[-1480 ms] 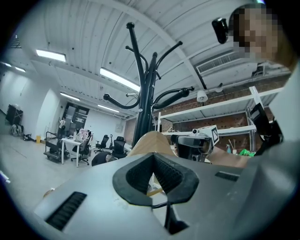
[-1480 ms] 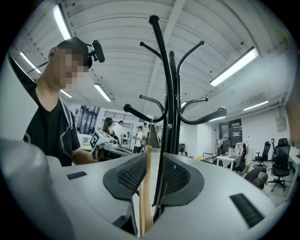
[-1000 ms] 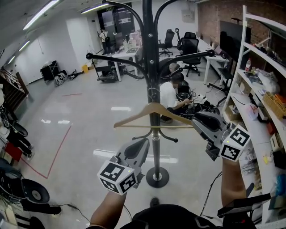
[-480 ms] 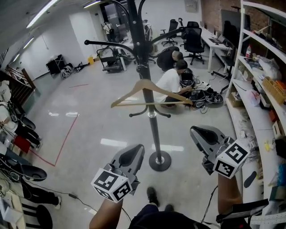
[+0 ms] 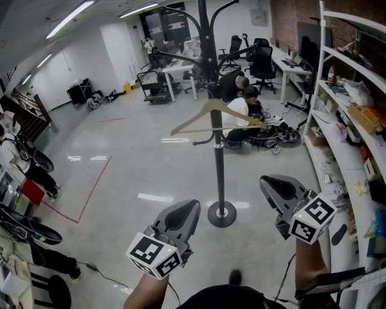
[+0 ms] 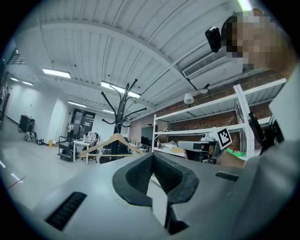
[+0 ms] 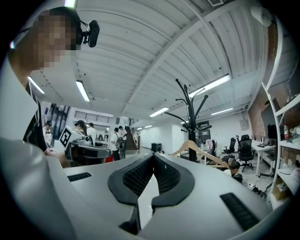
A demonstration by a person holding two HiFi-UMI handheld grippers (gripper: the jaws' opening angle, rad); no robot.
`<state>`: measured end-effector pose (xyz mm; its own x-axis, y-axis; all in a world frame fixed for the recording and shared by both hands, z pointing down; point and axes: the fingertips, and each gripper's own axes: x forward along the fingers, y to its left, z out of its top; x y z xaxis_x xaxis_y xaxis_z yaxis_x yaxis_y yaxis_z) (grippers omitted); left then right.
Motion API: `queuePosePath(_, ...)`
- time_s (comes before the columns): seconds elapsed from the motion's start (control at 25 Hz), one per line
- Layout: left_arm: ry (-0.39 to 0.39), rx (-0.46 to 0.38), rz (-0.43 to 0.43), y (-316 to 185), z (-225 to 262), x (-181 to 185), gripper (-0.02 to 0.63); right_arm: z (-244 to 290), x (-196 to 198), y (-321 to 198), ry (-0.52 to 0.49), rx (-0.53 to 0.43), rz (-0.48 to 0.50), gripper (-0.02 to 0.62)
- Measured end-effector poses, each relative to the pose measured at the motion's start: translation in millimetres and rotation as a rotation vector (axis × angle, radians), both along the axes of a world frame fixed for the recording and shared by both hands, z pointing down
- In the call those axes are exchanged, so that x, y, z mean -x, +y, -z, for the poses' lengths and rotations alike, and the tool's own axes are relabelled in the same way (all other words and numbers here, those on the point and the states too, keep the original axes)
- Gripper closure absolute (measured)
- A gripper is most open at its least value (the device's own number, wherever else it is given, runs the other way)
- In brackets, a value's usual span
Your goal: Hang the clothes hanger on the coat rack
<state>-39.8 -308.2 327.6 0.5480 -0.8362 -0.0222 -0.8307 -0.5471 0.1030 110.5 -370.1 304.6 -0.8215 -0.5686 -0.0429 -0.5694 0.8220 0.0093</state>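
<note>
The wooden hanger (image 5: 212, 114) is up on the coat rack (image 5: 218, 169), hooked close to the pole partway up and tilted a bit. Both my claws are well apart from it, down low on either side of the rack's base. The left gripper (image 5: 190, 211) and right gripper (image 5: 271, 184) are each pinched closed at the tips with nothing between them.

Illumination: bright, even, white. Source: ceiling tube lamps (image 5: 69, 18), which clip to white in both gripper views. The glossy floor (image 5: 120, 181) carries pale lamp reflections, and the rack (image 5: 219, 151) reads dark against it. Shadows are soft and faint. Head view: sharp, with barrel distortion bowing the shelf (image 5: 362, 27) at the right edge. Gripper views: fisheye, black vignetted corners, near jaws slightly soft, background sharp.
</note>
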Motion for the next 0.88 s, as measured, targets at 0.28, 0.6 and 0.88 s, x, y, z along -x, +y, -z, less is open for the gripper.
queuePosePath(0.28,0.023,0.034,-0.002,89.2,-19.1,51.2,0.606,-26.9,46.5,91.7,0.042,0.050,-0.023,0.586)
queuePosePath(0.6,0.076,0.081,-0.054,174.5,-38.2,74.8,0.605,-49.2,72.2,179.7,0.042,0.130,-0.076,0.586)
queuePosePath(0.88,0.079,0.023,-0.058,227.4,-16.9,55.3,0.606,-40.8,48.2,238.4,0.046,0.108,-0.078,0.586)
